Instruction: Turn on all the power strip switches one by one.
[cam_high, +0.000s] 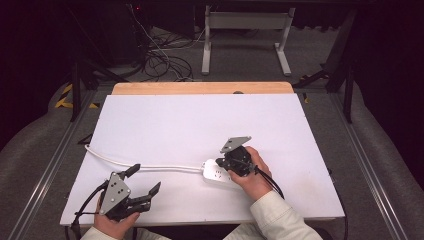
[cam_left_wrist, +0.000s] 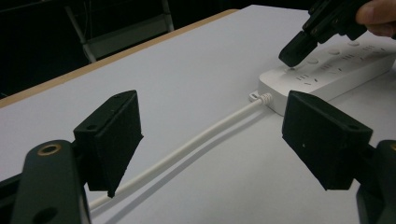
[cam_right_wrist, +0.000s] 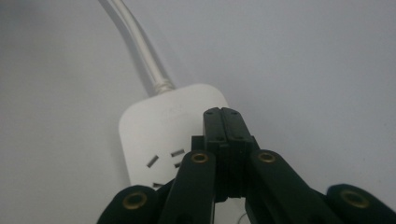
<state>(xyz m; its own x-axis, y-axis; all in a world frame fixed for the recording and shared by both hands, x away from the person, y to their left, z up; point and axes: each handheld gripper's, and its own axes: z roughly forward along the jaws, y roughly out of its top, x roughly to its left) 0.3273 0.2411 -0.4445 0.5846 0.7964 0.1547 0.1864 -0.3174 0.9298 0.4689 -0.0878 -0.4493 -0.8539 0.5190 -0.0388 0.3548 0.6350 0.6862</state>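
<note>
My right hand-held gripper (cam_high: 234, 162) has its jaws pressed flat together with nothing between them, the tip pointing down onto the cord end of the white power strip (cam_high: 218, 173); in the left gripper view that tip (cam_left_wrist: 293, 52) sits right at the strip's top face (cam_left_wrist: 327, 70), though I cannot tell whether it actually touches. In the right gripper view the closed jaws (cam_right_wrist: 228, 123) cover part of the strip (cam_right_wrist: 159, 126), near its rounded end and a set of socket slots. My left hand-held gripper (cam_high: 144, 180) is spread wide, empty, low over the near left part of the white surface (cam_high: 200, 120), aimed toward the strip. The strip's white cord (cam_high: 130, 165) runs left from the strip across the surface and passes between my open left jaws in the left gripper view (cam_left_wrist: 187, 151). The strip lies right of centre, toward the near edge, under my right hand (cam_high: 255, 175).
</note>
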